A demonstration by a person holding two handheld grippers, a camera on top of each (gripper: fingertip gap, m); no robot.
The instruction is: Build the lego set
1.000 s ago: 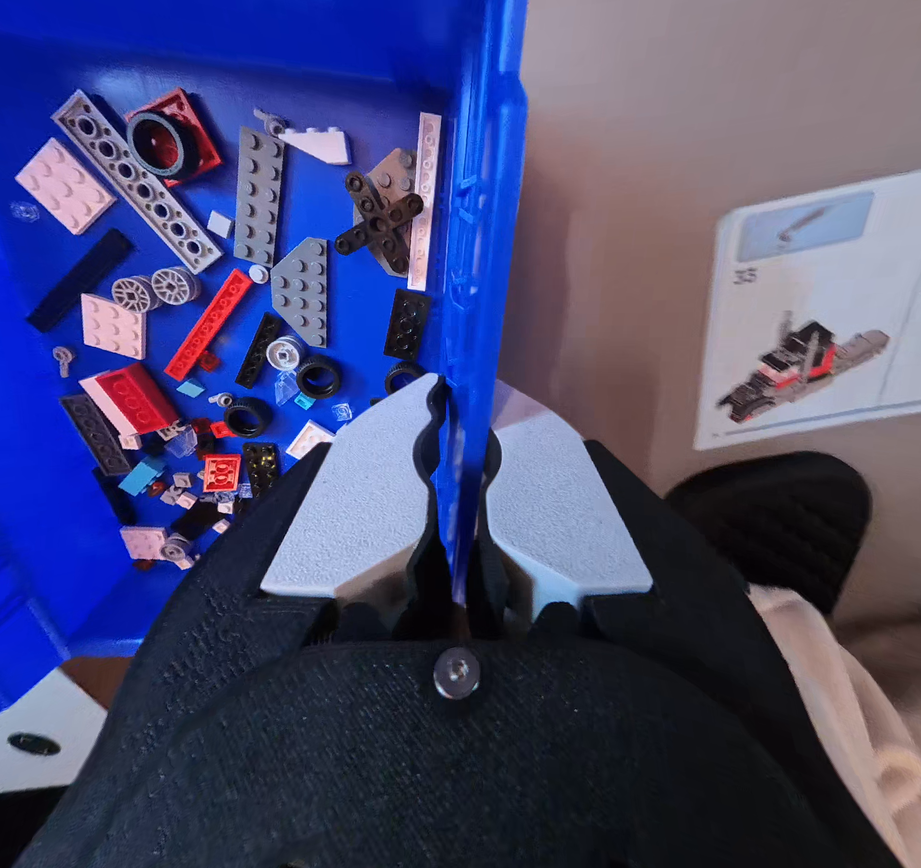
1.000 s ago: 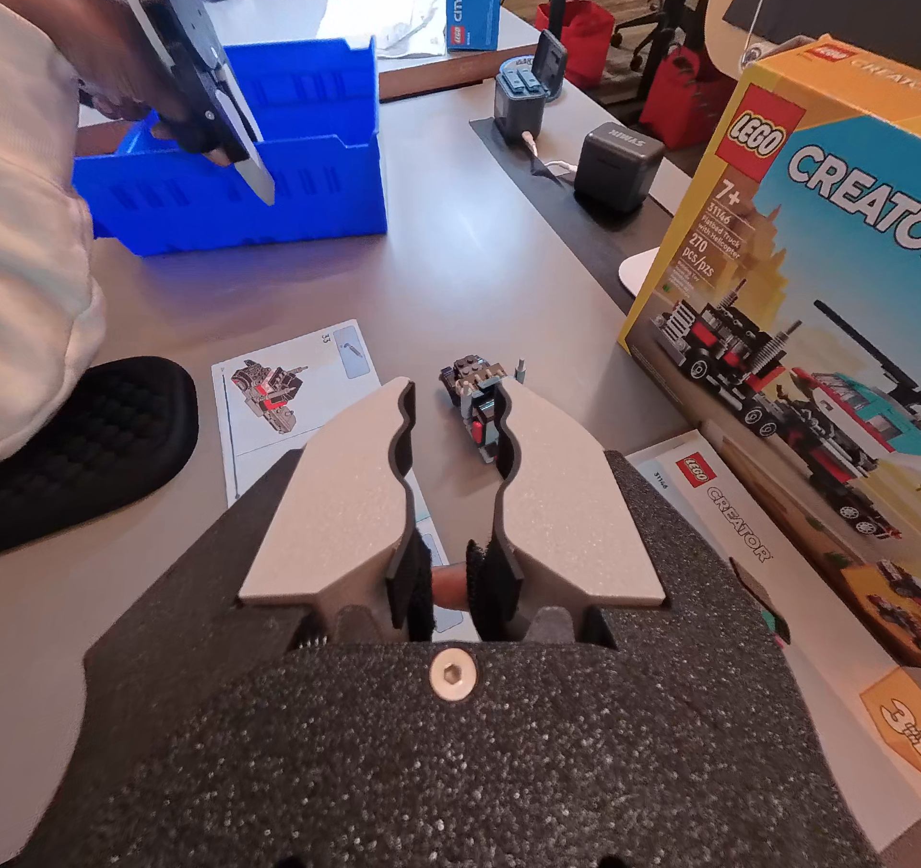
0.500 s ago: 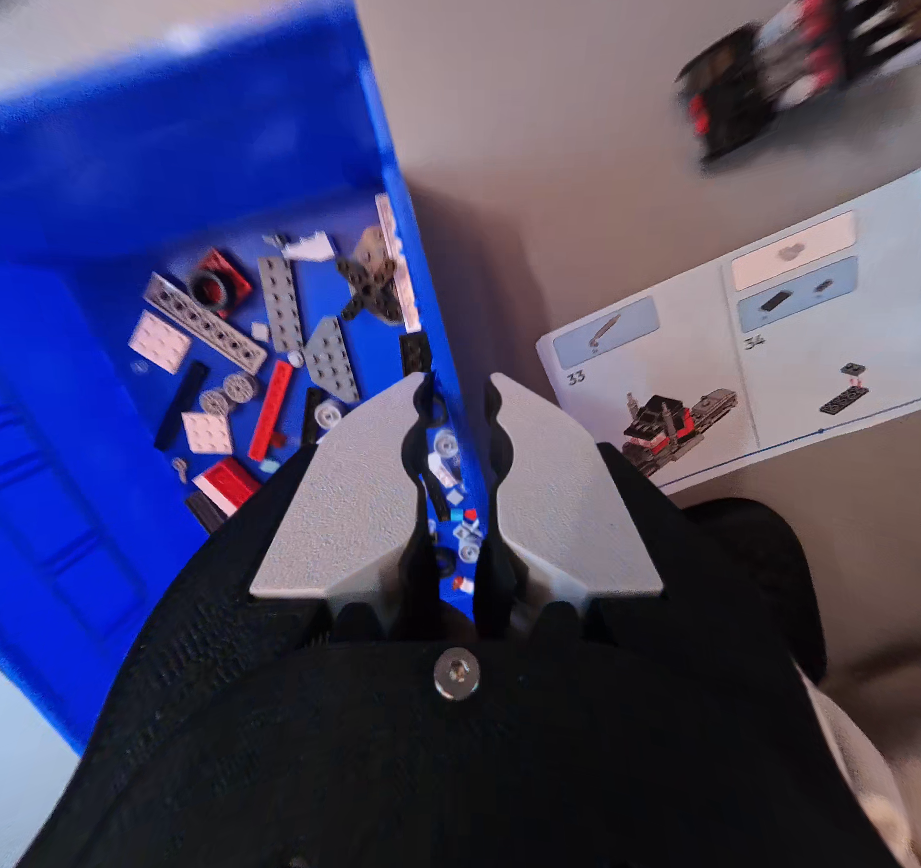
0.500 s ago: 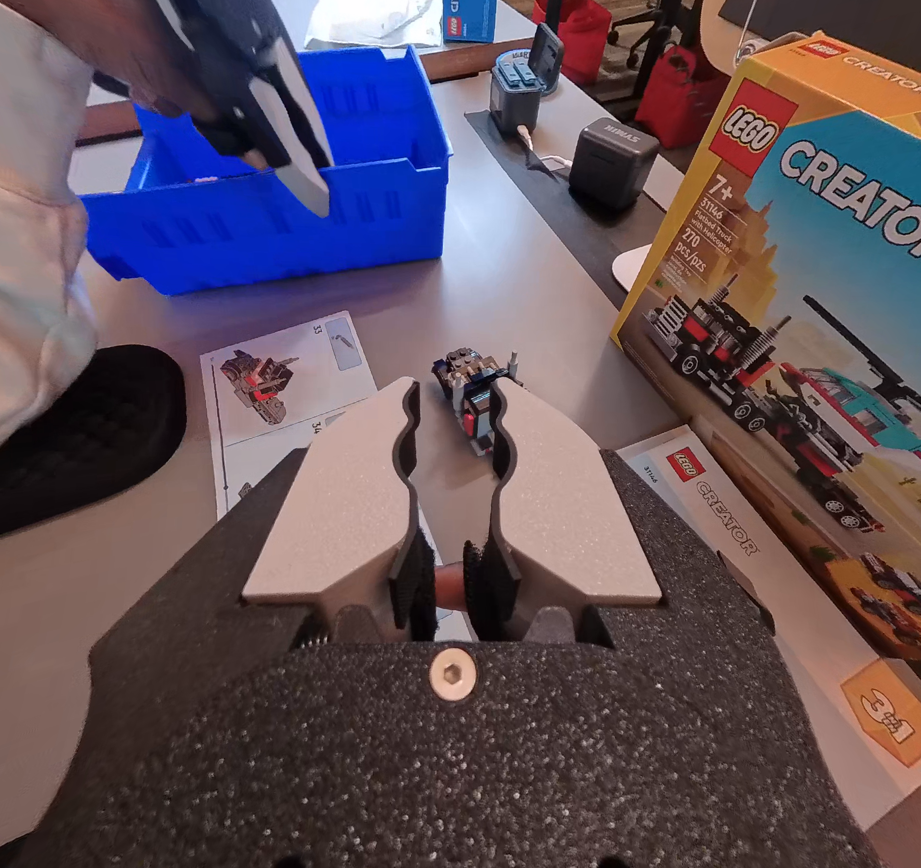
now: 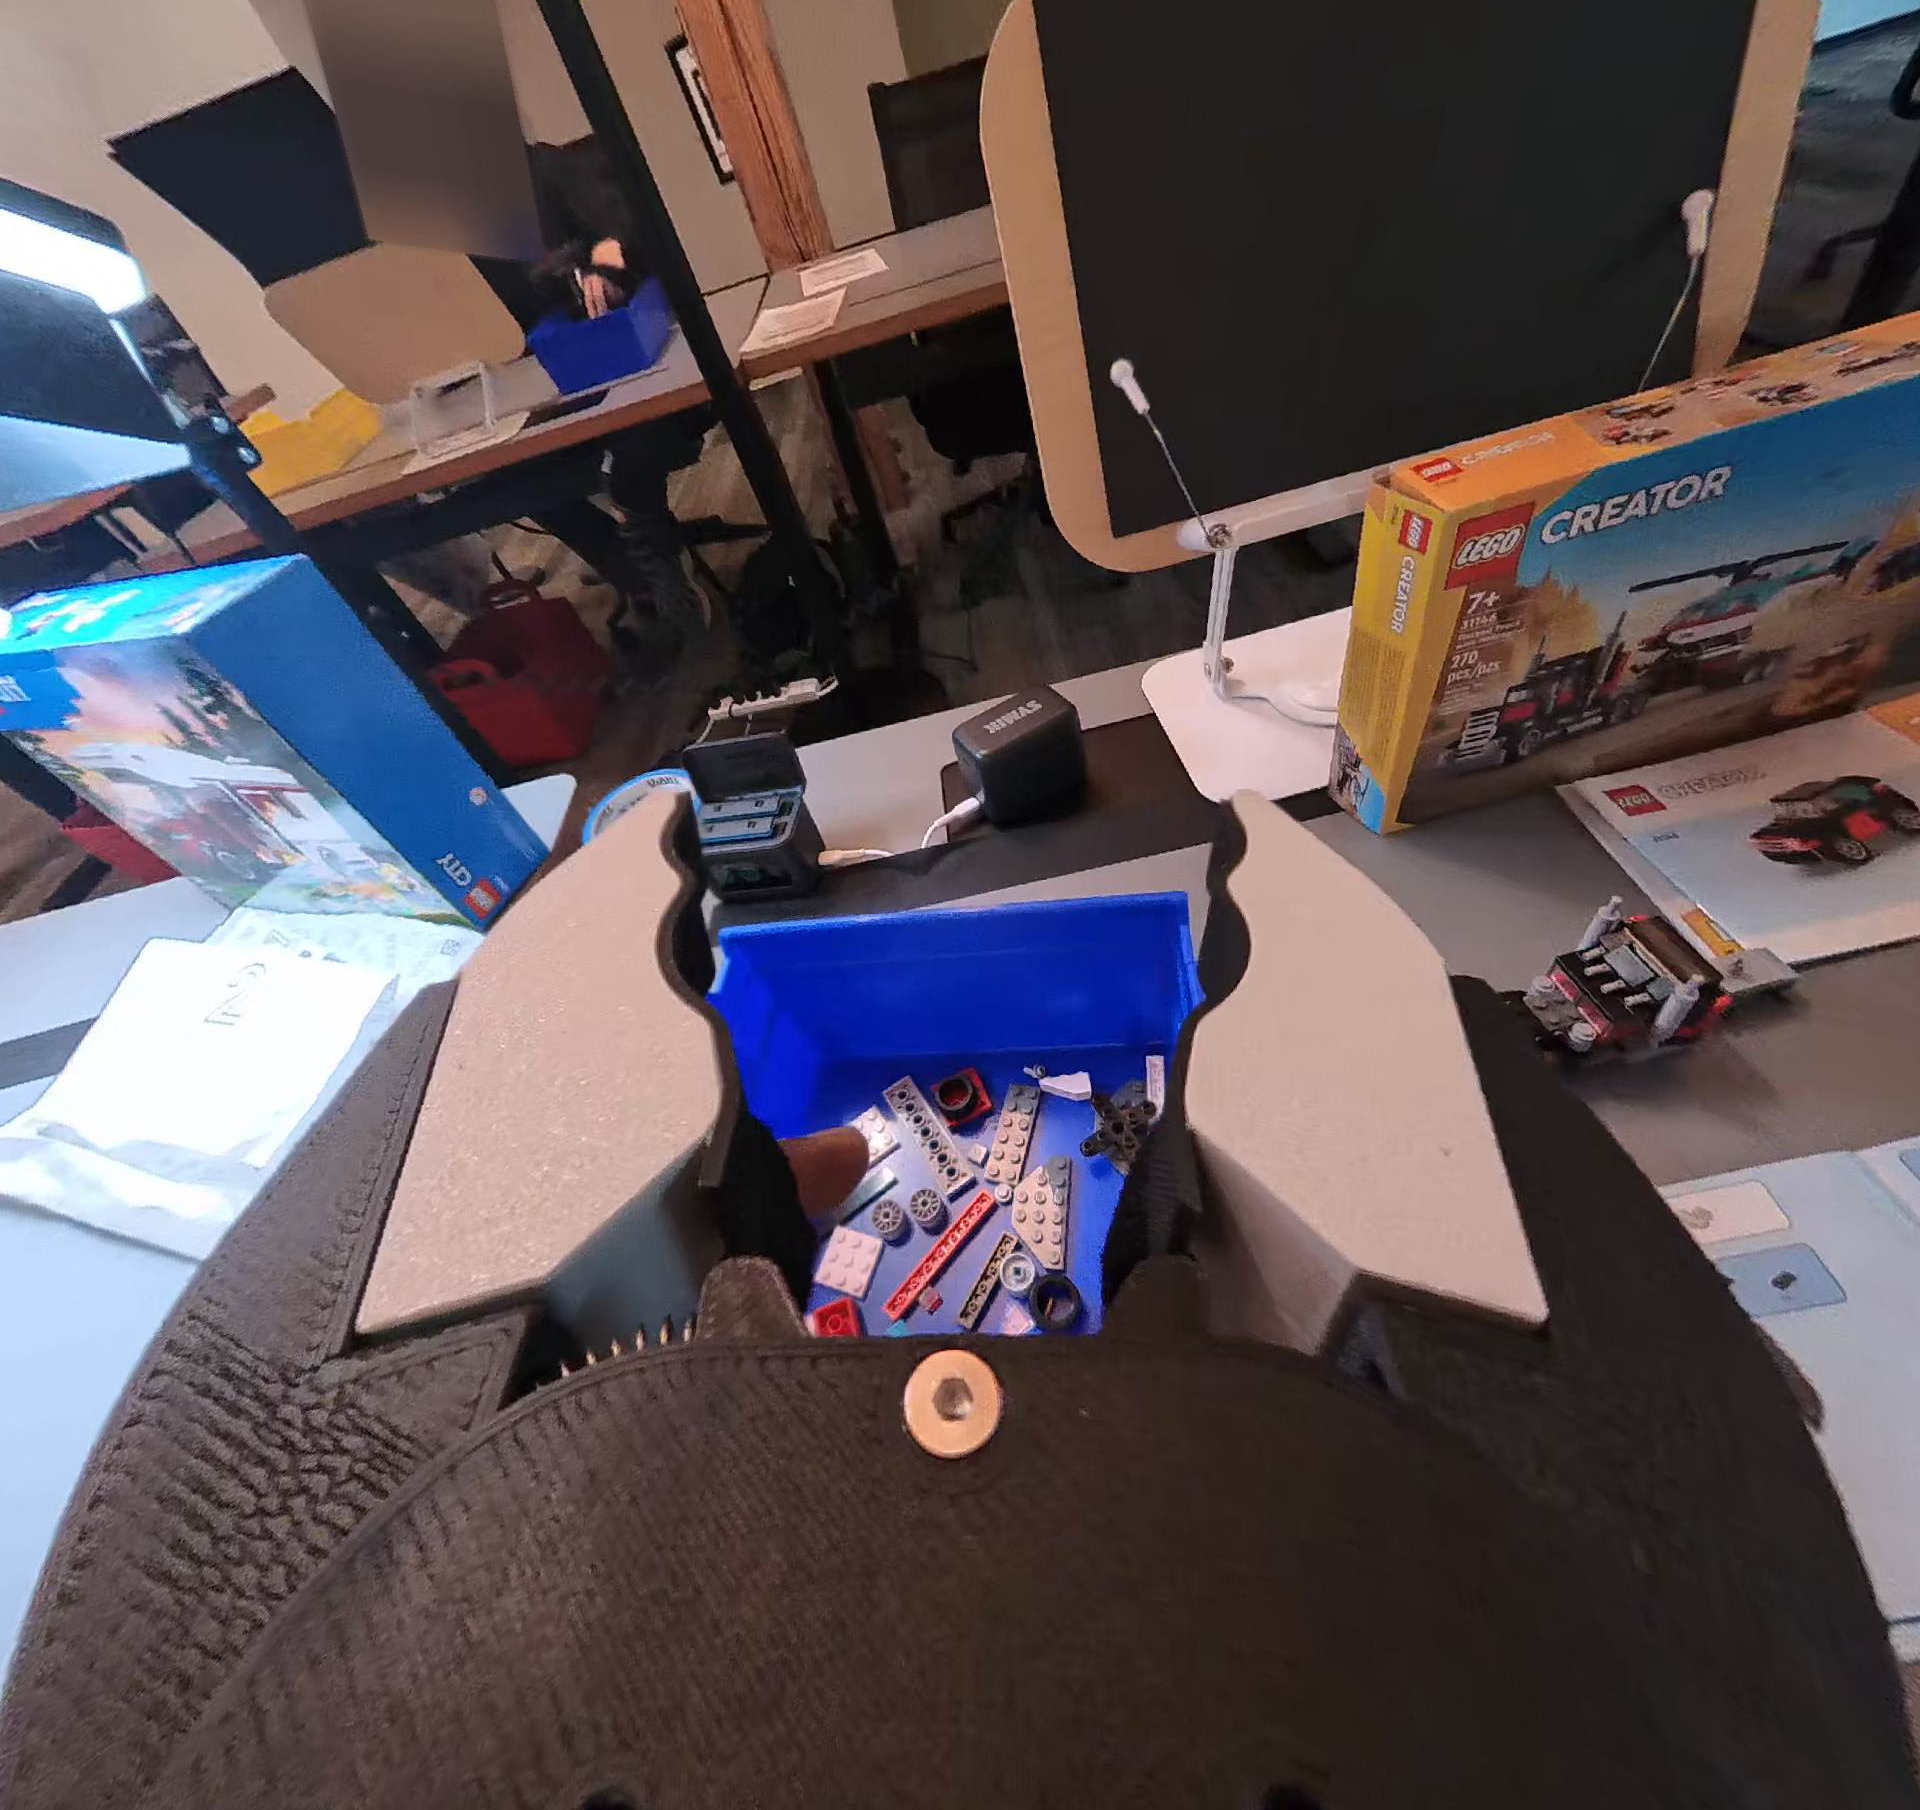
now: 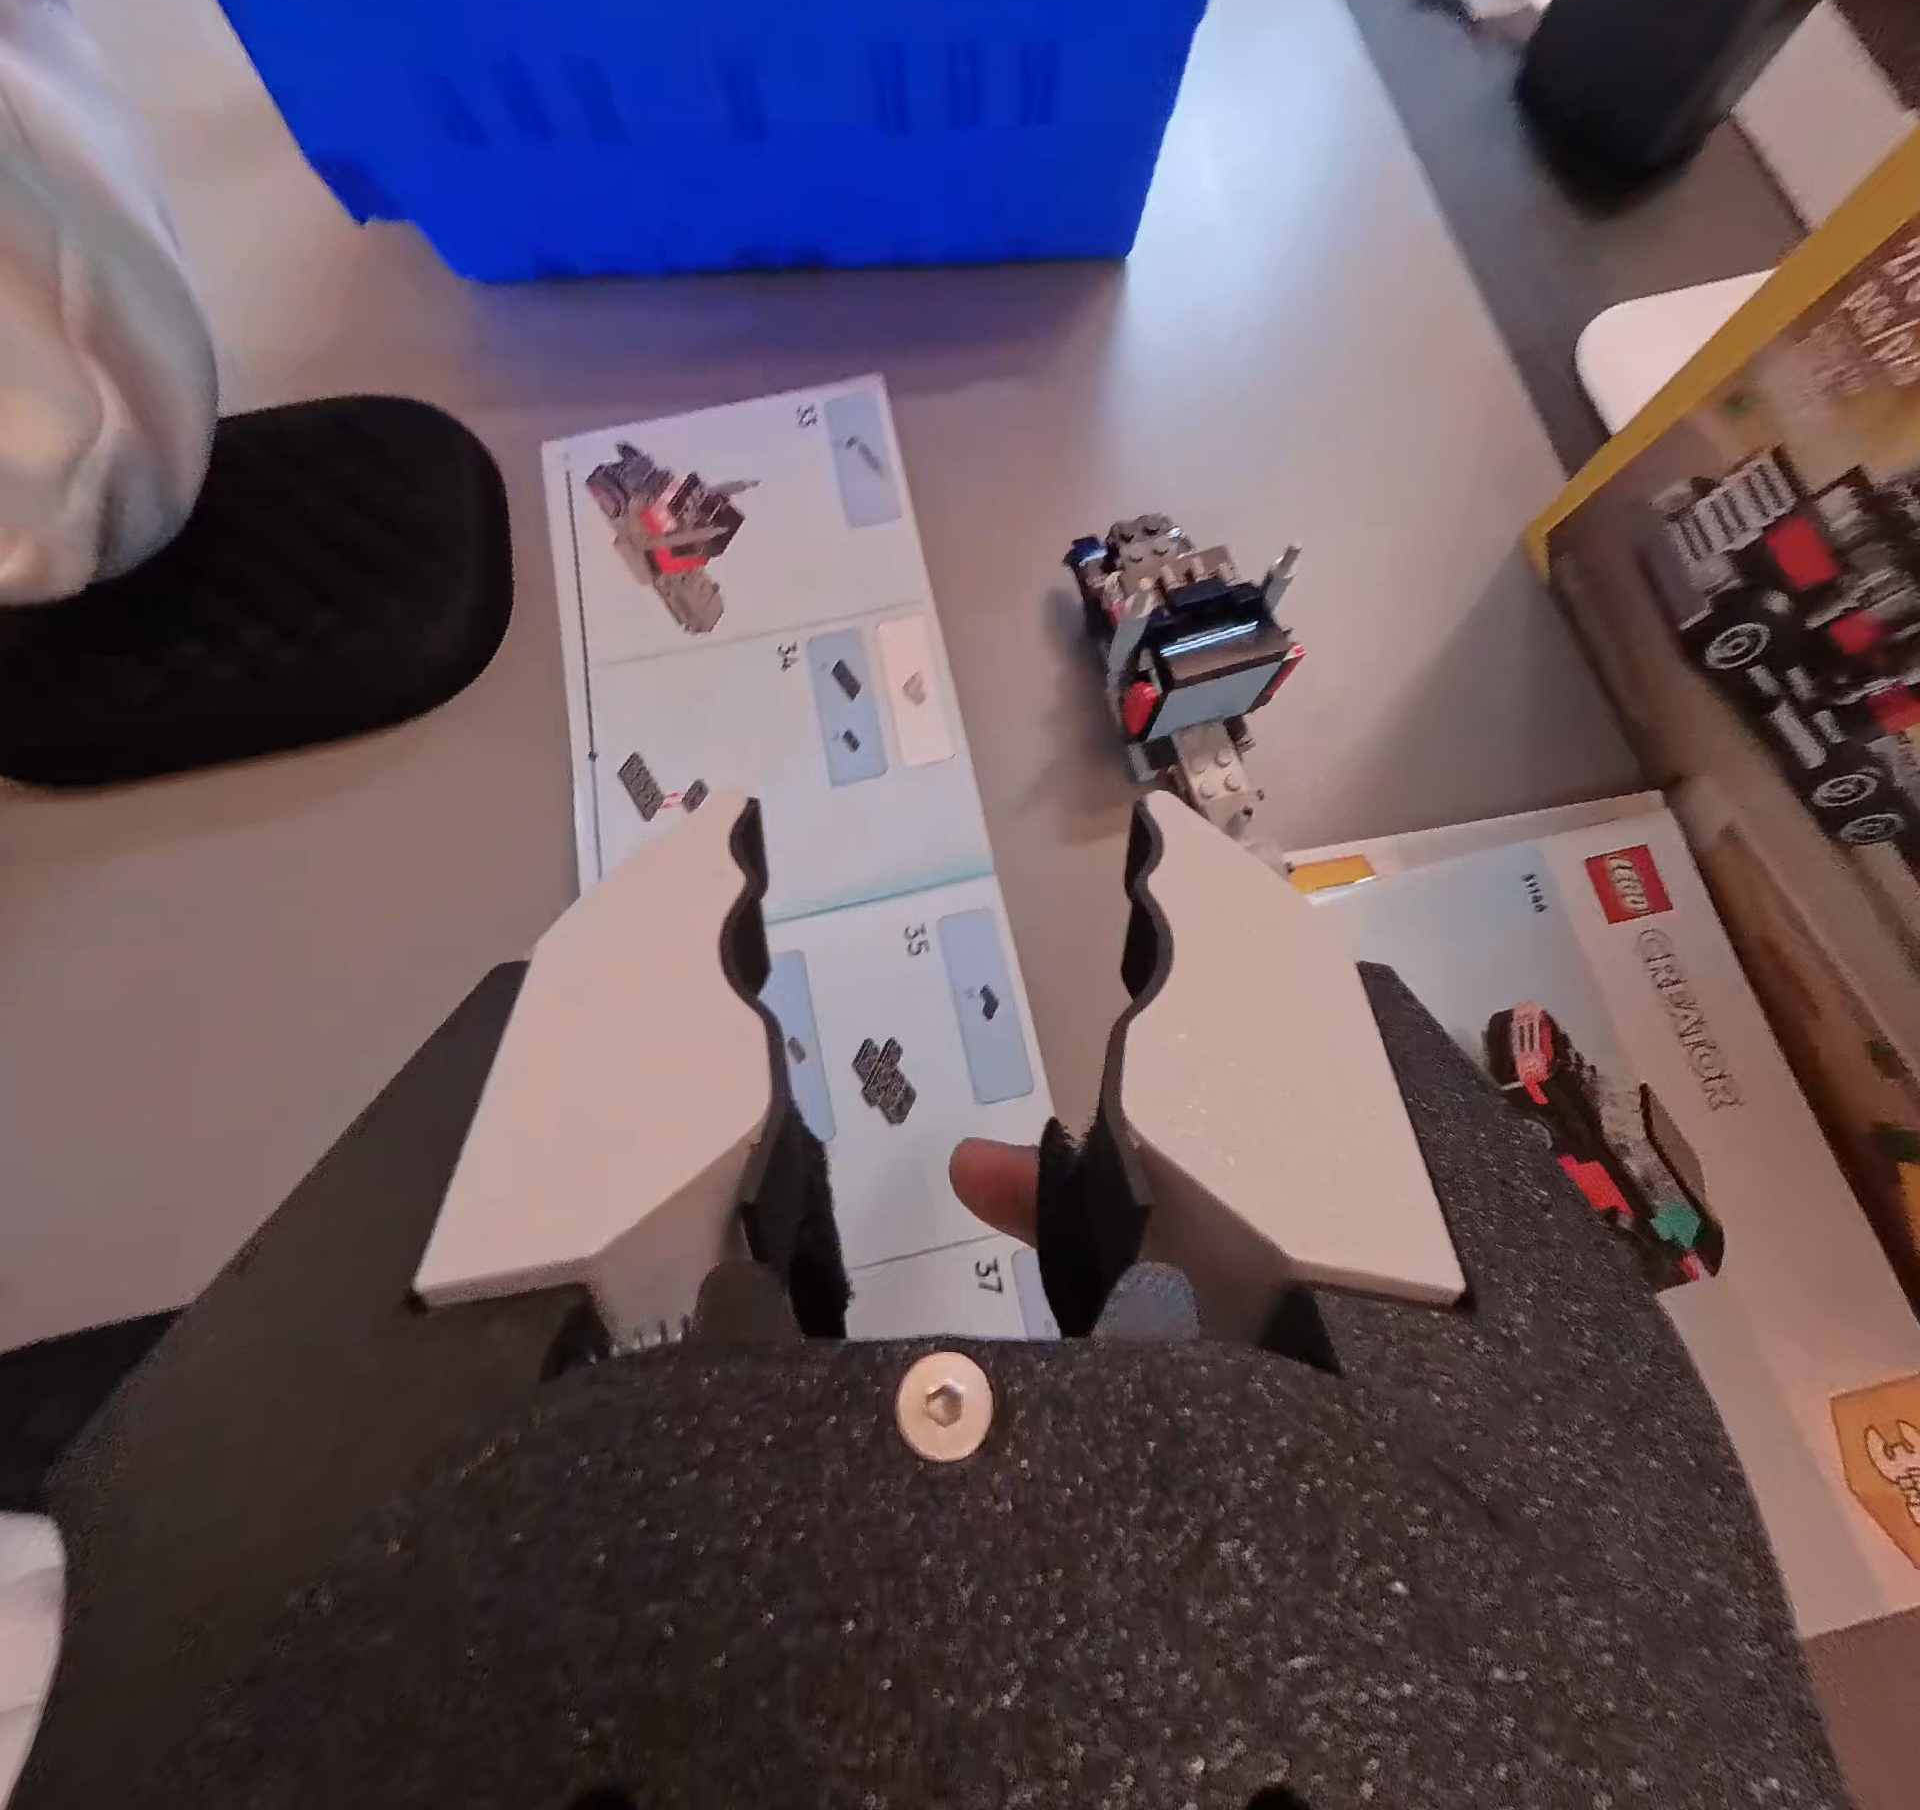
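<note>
Blue bin (image 5: 956,971) of loose bricks sits just beyond the left hand-held gripper (image 5: 951,856), spread wide and empty; right hand-held gripper (image 6: 940,825), likewise agape, hovers near the part-built truck (image 6: 1184,659).

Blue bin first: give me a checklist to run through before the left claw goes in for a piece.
1. Left claw open: ok, its jaws stand wide apart with nothing between them.
2. Left claw lined up with the blue bin: ok, the bin's inside shows between the jaws.
3. Loose pieces within view: ok, plates, a red beam and a black tyre lie on the bin floor.
4. Which piece the step needs: cannot tell, the instruction sheet lies open but its small part pictures are blurred.
5. Right claw free: ok, open over the sheet, holding nothing.
6. Partly built truck out of the way: ok, it stands on the table apart from the bin.
</note>
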